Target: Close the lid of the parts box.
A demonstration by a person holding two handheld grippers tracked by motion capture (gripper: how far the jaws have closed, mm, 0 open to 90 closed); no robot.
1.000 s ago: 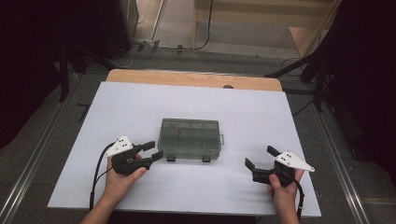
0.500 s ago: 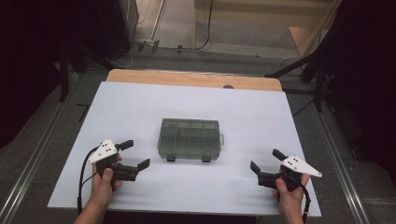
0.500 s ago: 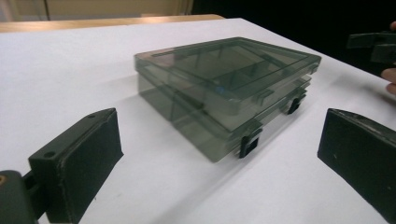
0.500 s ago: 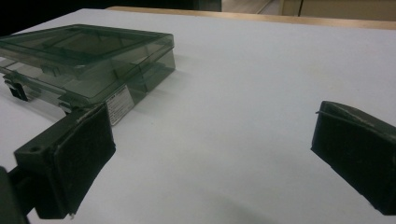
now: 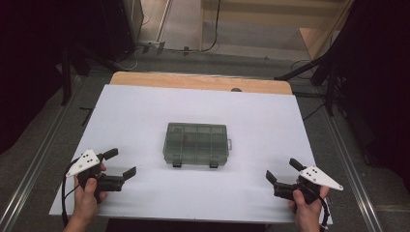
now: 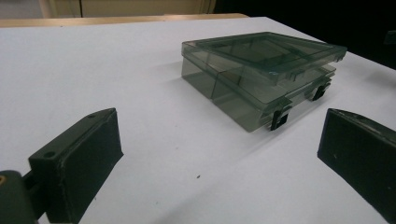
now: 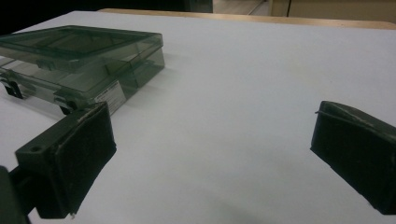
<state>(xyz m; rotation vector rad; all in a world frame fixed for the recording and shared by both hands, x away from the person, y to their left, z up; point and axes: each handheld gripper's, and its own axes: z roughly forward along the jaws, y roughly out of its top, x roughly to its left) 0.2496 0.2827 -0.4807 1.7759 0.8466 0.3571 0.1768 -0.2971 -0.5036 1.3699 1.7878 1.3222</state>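
1. The smoked-clear compartment box (image 5: 196,144) sits lid-down-shut near the middle of the white bench (image 5: 145,111). Its two dark latches (image 5: 193,165) face the person's edge. Nothing touches it.
2. Left hand-held gripper (image 5: 120,163): jaws spread wide, nothing between them. It is held low over the near-left part of the bench, well apart from the box. In the left gripper view the box (image 6: 261,74) lies ahead and to the right of the jaws.
3. Right hand-held gripper (image 5: 283,170): jaws likewise wide apart and empty, near the front-right corner of the bench. In the right gripper view the box (image 7: 79,60) lies ahead and to the left, past the left jaw.
4. Risk: the box is light plastic on a smooth sheet. A one-sided push at a latch would probably slide or spin it instead of releasing the catch; the other gripper should brace it.
5. Risk: the latches are small and low. A jaw coming in too high would ride over the lid edge; too low, it would scrape the bench.
6. Risk: a small reddish item shows through the lid; I cannot tell what it is. Tilting the box once unlatched could spill any contents.
7. Surroundings: a wooden tabletop strip (image 5: 203,82) shows beyond the far edge of the white sheet, and cables (image 5: 212,29) run on the floor behind. Nothing lies between either gripper and the box.
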